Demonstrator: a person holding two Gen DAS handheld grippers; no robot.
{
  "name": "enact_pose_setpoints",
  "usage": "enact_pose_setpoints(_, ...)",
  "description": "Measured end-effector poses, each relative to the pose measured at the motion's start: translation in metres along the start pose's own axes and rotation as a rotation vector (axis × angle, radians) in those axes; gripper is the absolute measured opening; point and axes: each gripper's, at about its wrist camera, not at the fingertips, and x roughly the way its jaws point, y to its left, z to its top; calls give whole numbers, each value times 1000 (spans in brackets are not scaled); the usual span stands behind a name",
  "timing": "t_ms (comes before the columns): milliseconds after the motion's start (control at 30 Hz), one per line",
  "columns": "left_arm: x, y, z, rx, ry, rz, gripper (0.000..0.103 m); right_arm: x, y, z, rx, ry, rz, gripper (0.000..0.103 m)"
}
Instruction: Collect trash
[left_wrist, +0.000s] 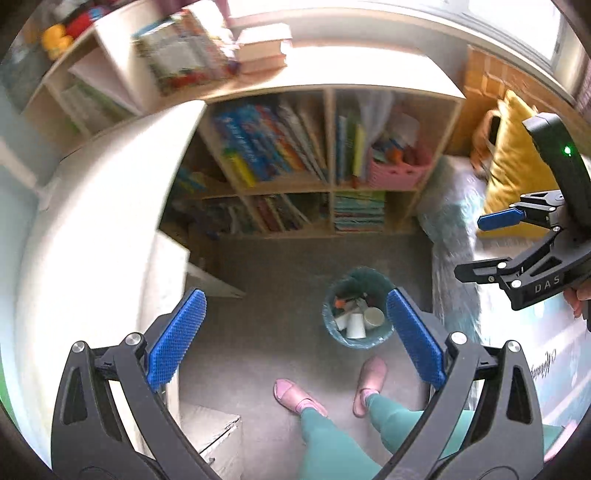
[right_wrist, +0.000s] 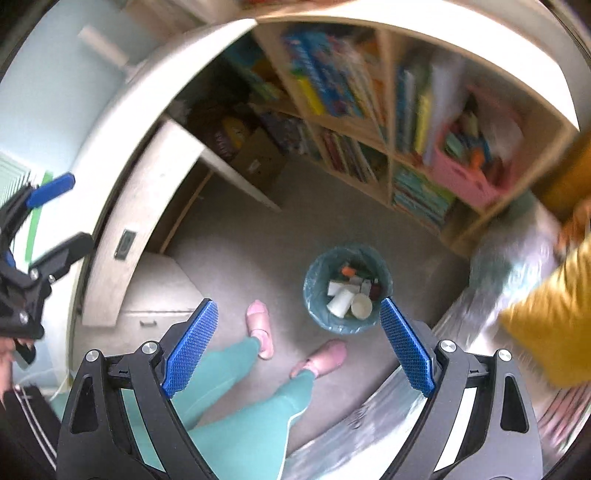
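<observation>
A round bin (left_wrist: 334, 334) with a blue-green liner stands on the grey floor, holding paper cups (left_wrist: 355, 325) and other scraps. It also shows in the right wrist view (right_wrist: 317, 318), with cups (right_wrist: 351, 301) inside. My left gripper (left_wrist: 293, 338) is open and empty, held high above the floor, the bin beside its right finger. My right gripper (right_wrist: 297, 345) is open and empty, also high above the bin. The right gripper shows at the right edge of the left wrist view (left_wrist: 480, 247). The left gripper shows at the left edge of the right wrist view (right_wrist: 62, 214).
A wooden cube bookshelf (left_wrist: 328, 184) full of books and a pink basket (left_wrist: 397, 171) stands behind the bin. A white round table (left_wrist: 103, 206) is at left. A bed with a yellow pillow (left_wrist: 517, 177) is at right. The person's legs and pink slippers (left_wrist: 295, 397) stand near the bin.
</observation>
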Motion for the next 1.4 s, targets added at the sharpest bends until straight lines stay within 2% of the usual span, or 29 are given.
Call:
enact_pose_setpoints(200,-28,47,-20,-151,-32,102,96,-8,51,36,-177,-10,10,89)
enact_pose_setpoints(433,-61,95,-61,-306,-58,269,96,-12,125,70,-389,-32,50,89)
enact_pose_setpoints(667,-94,149,-102,-507,-75,391,96,-7,201,87,-590,-39,89,89)
enact_pose_setpoints(833,-118,189,-138,-642,-87,440,96,-2,259,97,-691,-44,128,89)
enact_pose_setpoints(1000,-134,236,-180,-780,-97,523,96,12,320,110,-775,-55,184,89)
enact_pose_setpoints(1400,-166,327,-264,-994,-108,656,96,58,480,134,-970,-59,251,89)
